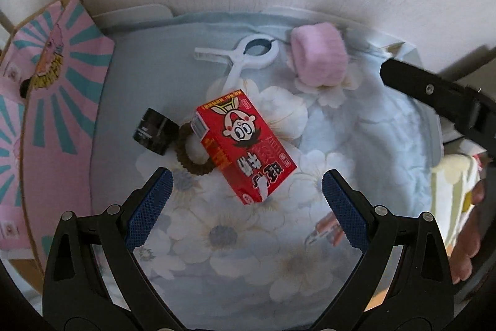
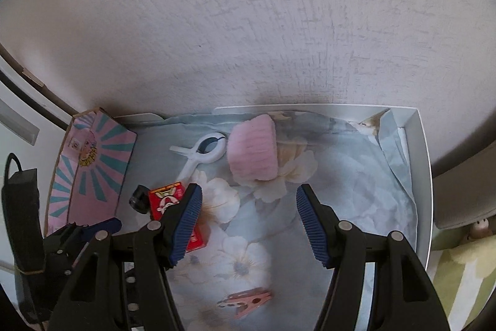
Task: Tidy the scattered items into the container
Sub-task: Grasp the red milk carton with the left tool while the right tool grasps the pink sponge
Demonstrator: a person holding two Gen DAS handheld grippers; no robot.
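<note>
A red milk carton with a cartoon face lies flat on a floral cloth, partly over a brown hair tie. A small black jar sits on its left. Behind them are a white clamp clip and a rolled pink towel. My left gripper hangs open just above the carton's near end, its pads clear of it. My right gripper is open and empty above the cloth in front of the pink towel. A pink clothespin lies below it.
The cloth lines a white tray against a textured wall. A pink and teal cardboard box lies along the tray's left side. A person's fingers show at the right, and green-yellow fabric lies beyond the tray.
</note>
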